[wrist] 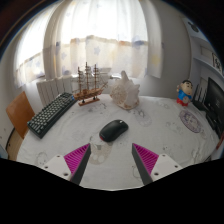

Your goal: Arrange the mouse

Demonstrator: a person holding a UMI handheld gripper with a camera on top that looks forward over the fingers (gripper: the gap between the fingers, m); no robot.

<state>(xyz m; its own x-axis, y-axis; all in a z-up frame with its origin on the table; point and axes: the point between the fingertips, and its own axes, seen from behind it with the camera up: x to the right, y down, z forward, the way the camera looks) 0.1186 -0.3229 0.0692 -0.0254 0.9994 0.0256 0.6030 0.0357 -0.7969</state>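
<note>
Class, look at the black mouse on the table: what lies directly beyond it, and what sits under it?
Beyond the mouse stand a model ship and a pale shell-like ornament. Under it only the patterned tablecloth shows; the patch it covers is hidden. The open gripper is short of it.

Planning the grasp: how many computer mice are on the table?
1: a black mouse on the white table, ahead of the open gripper, right of the keyboard. None visibly hidden.

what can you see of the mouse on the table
The mouse is a dark, nearly black computer mouse with a smooth, rounded shell that looks like plastic. It lies flat on the pale table, set at a slant, just ahead of the open gripper and clear of both fingers. No cable can be made out. Nothing touches it but the table.
</note>
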